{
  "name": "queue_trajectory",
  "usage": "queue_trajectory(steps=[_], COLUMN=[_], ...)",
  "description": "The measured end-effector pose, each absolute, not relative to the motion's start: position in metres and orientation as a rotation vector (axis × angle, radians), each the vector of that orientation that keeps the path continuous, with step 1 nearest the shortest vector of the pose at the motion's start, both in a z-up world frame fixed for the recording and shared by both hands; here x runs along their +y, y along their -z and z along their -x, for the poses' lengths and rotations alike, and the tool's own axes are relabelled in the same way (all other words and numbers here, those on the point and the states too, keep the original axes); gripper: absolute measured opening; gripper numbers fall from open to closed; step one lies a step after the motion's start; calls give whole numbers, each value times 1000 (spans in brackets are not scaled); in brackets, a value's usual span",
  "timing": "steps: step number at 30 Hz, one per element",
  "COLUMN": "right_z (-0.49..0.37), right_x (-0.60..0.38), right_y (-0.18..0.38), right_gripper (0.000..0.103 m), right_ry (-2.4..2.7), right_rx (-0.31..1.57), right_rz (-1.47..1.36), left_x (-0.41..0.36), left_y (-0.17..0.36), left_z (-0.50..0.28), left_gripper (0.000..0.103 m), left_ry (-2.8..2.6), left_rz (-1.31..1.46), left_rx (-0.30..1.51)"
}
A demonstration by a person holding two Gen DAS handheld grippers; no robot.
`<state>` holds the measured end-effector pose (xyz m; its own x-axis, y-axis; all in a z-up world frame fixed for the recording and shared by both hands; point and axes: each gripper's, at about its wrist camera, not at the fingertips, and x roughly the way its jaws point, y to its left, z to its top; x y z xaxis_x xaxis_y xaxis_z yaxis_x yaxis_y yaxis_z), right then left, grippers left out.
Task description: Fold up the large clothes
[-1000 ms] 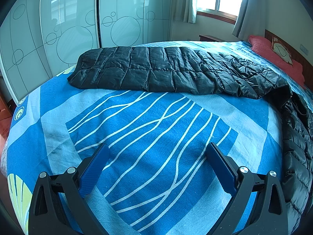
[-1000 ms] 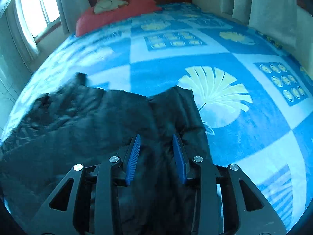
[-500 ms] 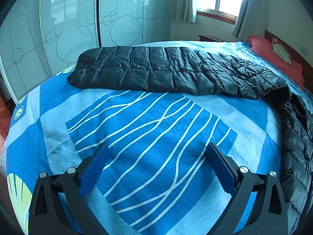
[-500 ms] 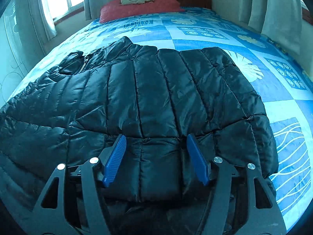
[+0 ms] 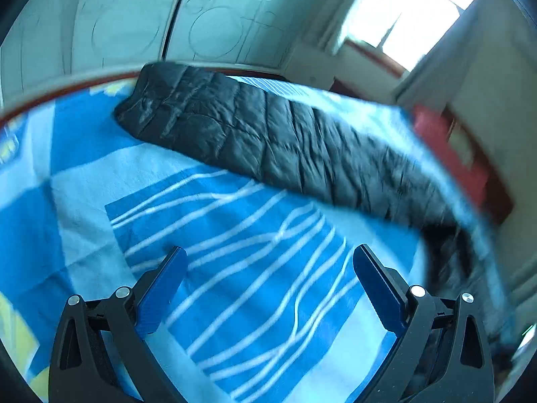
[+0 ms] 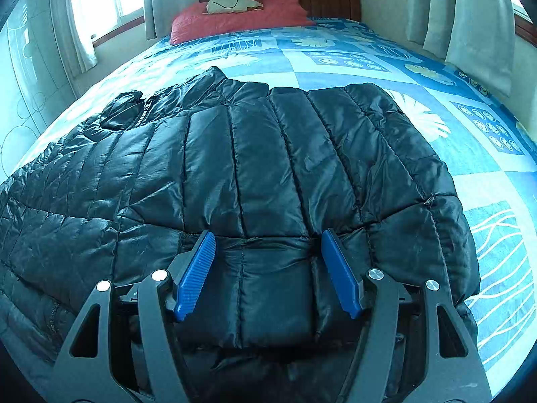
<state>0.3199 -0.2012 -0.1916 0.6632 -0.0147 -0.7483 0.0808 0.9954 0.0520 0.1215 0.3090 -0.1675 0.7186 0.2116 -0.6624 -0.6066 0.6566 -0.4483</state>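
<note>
Lay spread flat on the blue patterned bed point(image 6: 335, 57), the black quilted puffer jacket point(image 6: 255, 168), folded panel just released from the opened right claw point(image 6: 268, 262); hovered empty, jaws wide, the left claw point(image 5: 268, 285), presumably for the sleeve.

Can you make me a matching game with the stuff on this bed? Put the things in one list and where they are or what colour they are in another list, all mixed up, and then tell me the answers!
Things:
1. puffy jacket
2. pillow
3. bedspread
4. right gripper

Descriptions:
A. red, by the headboard
B. blue with white wavy lines and leaf shapes
C. black and shiny, spread out flat
D. open, just above the jacket's edge

Pairs: 1-C, 2-A, 3-B, 4-D
</note>
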Motion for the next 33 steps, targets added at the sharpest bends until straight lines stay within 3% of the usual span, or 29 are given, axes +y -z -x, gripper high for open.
queue_trajectory(steps=[9,20,26,29,33], right_z=[-319,-318,-317,-318,-318], right_x=[-202,-202,-202,-202,-202], right_y=[191,191,191,189,190], right_gripper=[66,66,66,66,66], right_ry=[52,52,55,54,55], right_rx=[843,841,839,834,834], right_rz=[-80,-80,-75,-70,-68], left_x=[383,411,419,427,415], left_y=[175,171,181,182,154], left_z=[-142,-147,-123,-121,-132], left_gripper=[98,97,28,14,9], left_ry=[-532,-592,-667,-673,-716], left_rz=[888,975,1004,1023,843], left_rx=[446,320,318,327,350])
